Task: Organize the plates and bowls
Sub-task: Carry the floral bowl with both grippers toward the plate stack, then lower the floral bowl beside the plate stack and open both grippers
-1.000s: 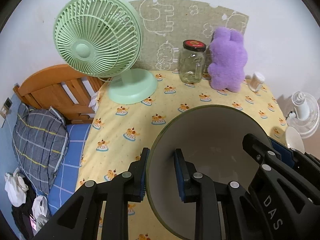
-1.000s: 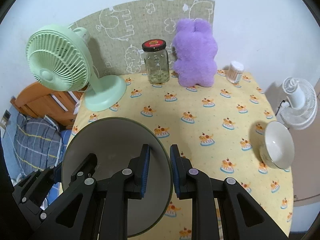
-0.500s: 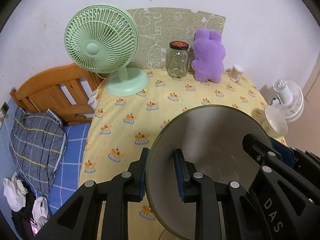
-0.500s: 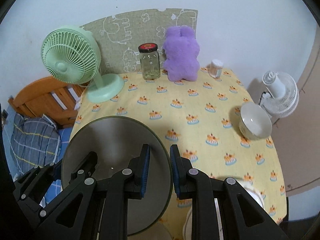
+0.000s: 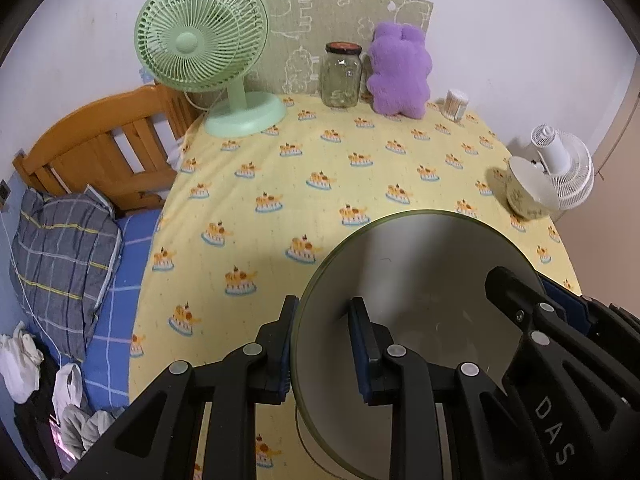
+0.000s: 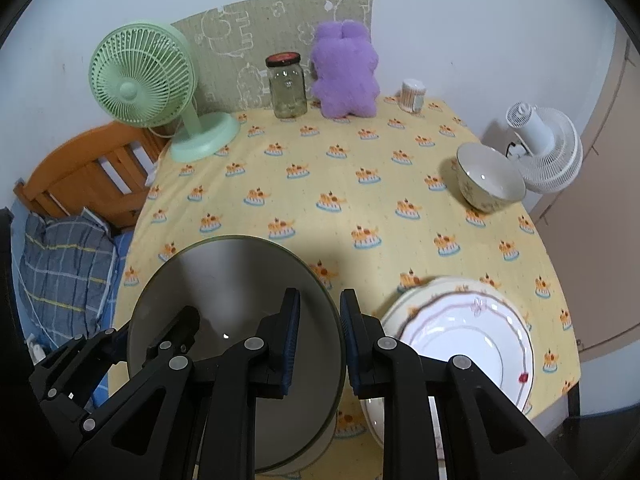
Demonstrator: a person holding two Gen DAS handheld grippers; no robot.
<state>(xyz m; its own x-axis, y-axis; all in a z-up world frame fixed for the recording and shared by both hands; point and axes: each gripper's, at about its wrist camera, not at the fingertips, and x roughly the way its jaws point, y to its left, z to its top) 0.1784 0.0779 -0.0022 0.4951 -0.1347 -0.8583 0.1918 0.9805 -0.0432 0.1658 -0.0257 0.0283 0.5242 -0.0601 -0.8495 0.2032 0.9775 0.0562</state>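
Both hand-held grippers clamp one grey plate, held above the counter: the left hand-held gripper pinches its left rim, the right hand-held gripper its right rim. It looks stiff, smooth and breakable, probably slippery at the thin edge, so opposite-rim grips suit it. Just right of the right hand-held gripper lies a white plate on a larger one; a bowl sits well ahead to the right. The green fan, jar and plush toy stand far ahead, out of the way.
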